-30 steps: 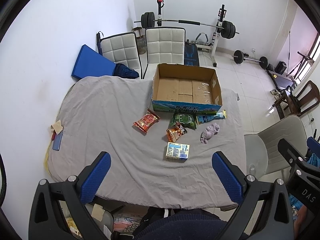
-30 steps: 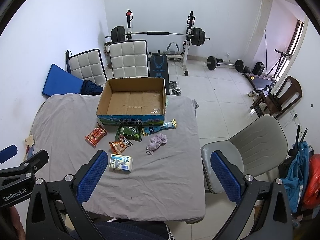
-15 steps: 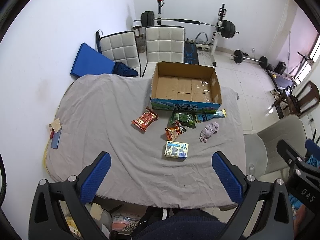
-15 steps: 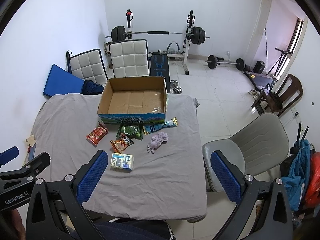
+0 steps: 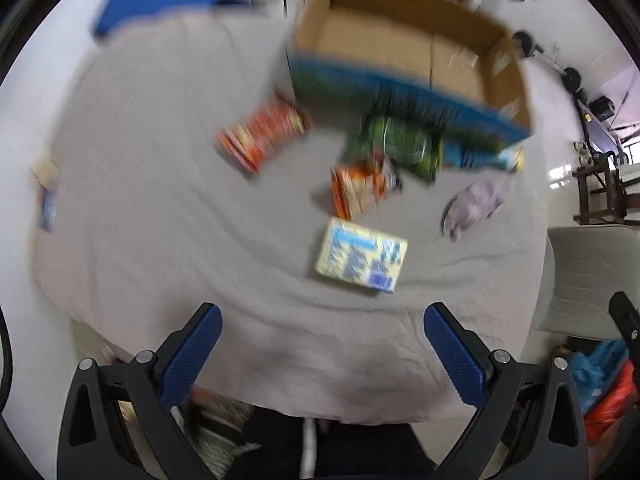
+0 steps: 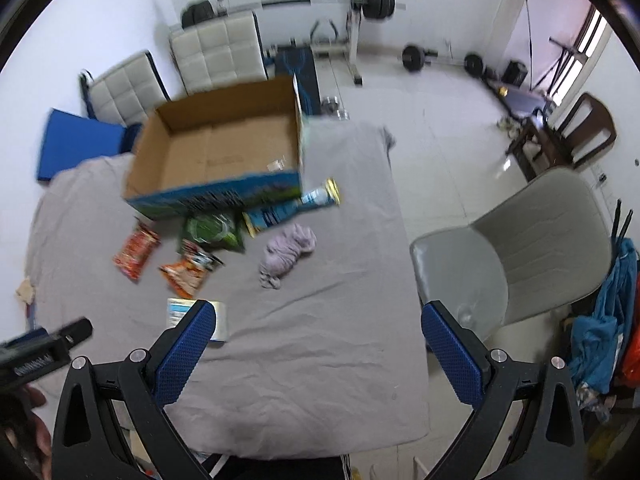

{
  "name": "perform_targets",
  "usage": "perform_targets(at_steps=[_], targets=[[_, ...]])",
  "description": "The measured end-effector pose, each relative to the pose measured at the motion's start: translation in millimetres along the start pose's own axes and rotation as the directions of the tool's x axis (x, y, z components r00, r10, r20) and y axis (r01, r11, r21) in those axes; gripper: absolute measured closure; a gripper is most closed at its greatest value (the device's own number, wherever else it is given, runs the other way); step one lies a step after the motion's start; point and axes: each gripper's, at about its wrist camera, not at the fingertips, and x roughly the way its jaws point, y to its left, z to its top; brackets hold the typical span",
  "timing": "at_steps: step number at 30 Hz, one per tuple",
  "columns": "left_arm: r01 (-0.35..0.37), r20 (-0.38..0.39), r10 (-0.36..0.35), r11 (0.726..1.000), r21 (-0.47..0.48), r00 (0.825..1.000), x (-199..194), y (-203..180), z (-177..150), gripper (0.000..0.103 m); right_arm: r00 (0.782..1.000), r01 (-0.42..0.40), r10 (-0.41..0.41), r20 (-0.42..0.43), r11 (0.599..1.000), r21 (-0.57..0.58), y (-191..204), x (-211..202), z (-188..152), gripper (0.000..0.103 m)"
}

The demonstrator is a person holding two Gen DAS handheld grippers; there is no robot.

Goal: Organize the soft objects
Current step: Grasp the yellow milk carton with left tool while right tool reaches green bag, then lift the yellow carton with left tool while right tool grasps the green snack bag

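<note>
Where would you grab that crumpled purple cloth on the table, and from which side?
Probably from straight above, pinching the tall bunched middle of the purple cloth. It lies in a loose heap on the grey sheet, apart from the snack packets, so nothing blocks a downward approach. The right gripper, jaws wide open, looks better placed, since the cloth lies on its side of the table.

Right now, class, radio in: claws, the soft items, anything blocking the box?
Left claw open, empty. Right claw open, empty. Lilac cloth and snack packets loose before empty cardboard box. Nothing blocking.
</note>
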Motion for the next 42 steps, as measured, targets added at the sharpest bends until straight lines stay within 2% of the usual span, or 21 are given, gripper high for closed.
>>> perform_targets(at_steps=[3,5,7,11,13,15,18,19,21,23,25,27,28,30,32,34,36,37,39,40,42], targets=[[0.072,-0.117,-0.085,0.991,-0.111,0.989,58,5,10,0.002,0.996,-0.014,0.014,-0.084,1.000,0.008,-2,58,0,0.000],[0.141,-0.190,-0.187,0.963,-0.230,0.964,88,10,14,0.004,0.989,-0.025,0.028,-0.144,0.999,0.020,-3,94,-2,0.000],[0.189,-0.215,-0.276,0.917,-0.352,0.937,113,17,16,0.004,0.984,-0.044,0.048,-0.173,0.999,0.030,-4,120,-3,0.000],[0.221,-0.222,-0.375,0.832,-0.509,0.900,146,21,23,0.004,0.974,-0.063,0.068,-0.218,0.998,0.027,-2,159,-1,0.000],[0.223,-0.213,-0.398,0.798,-0.560,0.892,156,22,24,0.004,0.971,-0.071,0.075,-0.226,0.997,0.027,-2,173,3,0.000],[0.204,-0.211,-0.394,0.779,-0.593,0.894,165,21,24,0.009,0.967,-0.094,0.100,-0.236,0.995,0.037,-3,178,7,0.000],[0.176,-0.207,-0.353,0.796,-0.579,0.913,171,15,21,0.017,0.962,-0.117,0.131,-0.239,0.991,0.070,-7,186,20,0.000],[0.178,-0.199,-0.335,0.817,-0.549,0.921,168,12,20,0.019,0.960,-0.130,0.147,-0.239,0.988,0.086,-8,188,26,0.000],[0.157,-0.204,-0.277,0.873,-0.462,0.939,160,3,16,0.023,0.957,-0.149,0.167,-0.239,0.984,0.094,-5,192,35,0.000],[0.096,-0.208,-0.165,0.946,-0.308,0.964,149,-8,13,0.026,0.949,-0.167,0.185,-0.254,0.982,0.092,1,198,42,0.000],[-0.006,-0.177,-0.017,0.991,-0.130,0.984,137,-16,9,0.030,0.942,-0.181,0.200,-0.270,0.979,0.095,10,205,49,0.000],[-0.105,-0.128,0.105,0.994,0.006,0.986,127,-19,4,0.033,0.928,-0.215,0.241,-0.283,0.969,0.121,20,211,53,0.000],[-0.132,-0.113,0.136,0.991,0.038,0.984,125,-18,2,0.036,0.915,-0.247,0.279,-0.291,0.959,0.142,30,215,55,0.000],[-0.175,-0.109,0.184,0.981,0.084,0.977,125,-15,-1,0.037,0.904,-0.278,0.304,-0.301,0.952,0.127,47,222,58,0.000],[-0.152,-0.139,0.161,0.986,0.069,0.977,131,-11,-3,0.037,0.908,-0.250,0.262,-0.326,0.965,0.079,68,231,54,0.000],[-0.120,-0.169,0.120,0.993,0.007,0.978,137,-5,-4,0.037,0.917,-0.196,0.207,-0.342,0.978,0.069,74,240,52,0.003],[-0.069,-0.178,0.050,0.992,-0.101,0.983,141,6,-10,0.037,0.896,-0.228,0.257,-0.362,0.966,0.123,79,247,49,0.003],[-0.051,-0.179,0.026,0.989,-0.140,0.984,141,10,-13,0.037,0.875,-0.265,0.302,-0.378,0.953,0.148,85,251,47,0.003],[-0.019,-0.141,-0.009,0.979,-0.201,0.990,133,16,-22,0.038,0.852,-0.314,0.354,-0.386,0.935,0.163,100,255,42,0.003],[-0.022,-0.135,-0.007,0.977,-0.211,0.991,131,17,-26,0.039,0.834,-0.334,0.380,-0.399,0.925,0.184,108,257,39,0.003],[-0.042,-0.117,0.017,0.976,-0.216,0.993,124,28,-34,0.039,0.815,-0.346,0.407,-0.412,0.913,0.217,115,261,37,0.003]])
